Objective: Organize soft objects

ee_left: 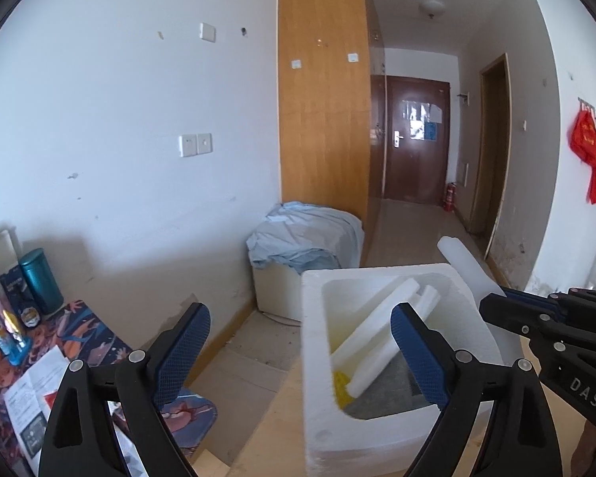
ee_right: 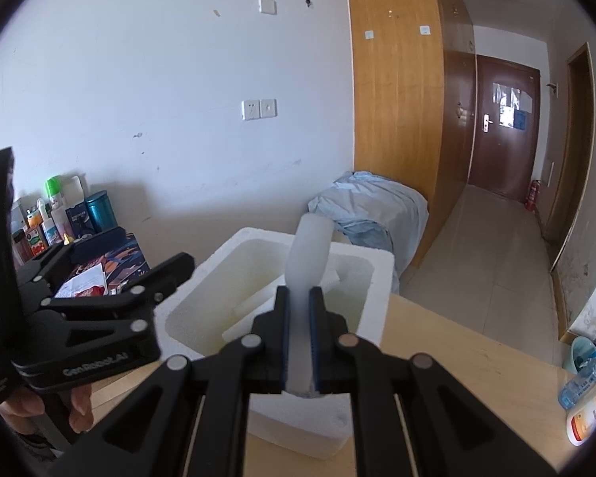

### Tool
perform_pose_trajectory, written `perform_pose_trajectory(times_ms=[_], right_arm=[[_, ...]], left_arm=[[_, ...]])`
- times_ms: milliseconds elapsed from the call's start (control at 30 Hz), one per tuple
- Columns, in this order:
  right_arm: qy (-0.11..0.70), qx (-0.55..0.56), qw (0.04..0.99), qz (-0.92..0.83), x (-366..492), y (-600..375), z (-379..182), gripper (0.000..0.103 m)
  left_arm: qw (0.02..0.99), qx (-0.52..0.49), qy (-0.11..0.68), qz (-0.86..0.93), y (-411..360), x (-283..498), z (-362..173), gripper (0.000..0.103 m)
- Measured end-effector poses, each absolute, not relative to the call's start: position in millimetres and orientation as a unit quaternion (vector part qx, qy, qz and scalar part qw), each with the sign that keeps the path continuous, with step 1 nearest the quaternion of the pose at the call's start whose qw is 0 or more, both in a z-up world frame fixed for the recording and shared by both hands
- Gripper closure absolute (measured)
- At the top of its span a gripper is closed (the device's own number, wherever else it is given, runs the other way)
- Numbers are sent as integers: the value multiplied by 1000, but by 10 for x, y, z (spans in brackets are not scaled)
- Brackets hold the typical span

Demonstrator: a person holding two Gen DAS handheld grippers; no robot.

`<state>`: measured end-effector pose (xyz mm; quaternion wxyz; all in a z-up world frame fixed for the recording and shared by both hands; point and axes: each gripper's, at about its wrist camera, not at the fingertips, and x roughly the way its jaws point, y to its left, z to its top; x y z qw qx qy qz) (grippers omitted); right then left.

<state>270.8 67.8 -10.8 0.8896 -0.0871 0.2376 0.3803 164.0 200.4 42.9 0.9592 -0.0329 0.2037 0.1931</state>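
Observation:
A white foam box stands on a wooden table; it also shows in the right wrist view. Inside lie white foam strips, a yellow piece and a grey cloth. My right gripper is shut on a white foam strip and holds it over the box's right part; the strip and gripper also show in the left wrist view. My left gripper is open and empty at the box's left side; it also shows in the right wrist view.
A side table at left carries bottles and cans and papers. A box covered by a blue sheet stands by the wooden wardrobe. Bottles stand at the wooden table's right edge.

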Motion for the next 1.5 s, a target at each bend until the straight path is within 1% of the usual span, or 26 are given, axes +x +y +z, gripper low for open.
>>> perform_pose_trajectory(times_ms=[467, 533, 600, 633, 667, 700, 767, 833, 867, 1433, 1500], right_arm=[[245, -98, 883, 388, 2778, 926, -181, 91], [245, -99, 884, 386, 2796, 937, -188, 87], [240, -93, 885, 388, 2816, 927, -185, 78], [240, -92, 886, 387, 2824, 927, -185, 75], [239, -93, 886, 387, 2827, 932, -183, 70], [237, -94, 886, 387, 2824, 932, -177, 62], [236, -92, 887, 387, 2819, 925, -166, 54], [234, -90, 887, 387, 2808, 917, -155, 49], [234, -89, 888, 387, 2803, 909, -152, 45], [231, -85, 893, 376, 2651, 754, -46, 43], [229, -80, 896, 372, 2610, 694, -15, 33]], left_arm=[[953, -40, 205, 220, 2214, 1518, 418, 10], [953, -38, 204, 222, 2215, 1512, 417, 10], [953, -39, 204, 221, 2223, 1510, 416, 10], [953, -39, 204, 221, 2221, 1510, 416, 10], [953, -40, 204, 220, 2230, 1508, 416, 10], [953, -40, 204, 220, 2229, 1511, 416, 10], [953, -41, 205, 220, 2241, 1512, 414, 10], [953, -41, 206, 219, 2232, 1518, 411, 10], [953, -40, 207, 219, 2229, 1519, 410, 10], [957, -40, 197, 210, 2147, 1387, 487, 10], [958, -38, 194, 208, 2103, 1336, 511, 10]])
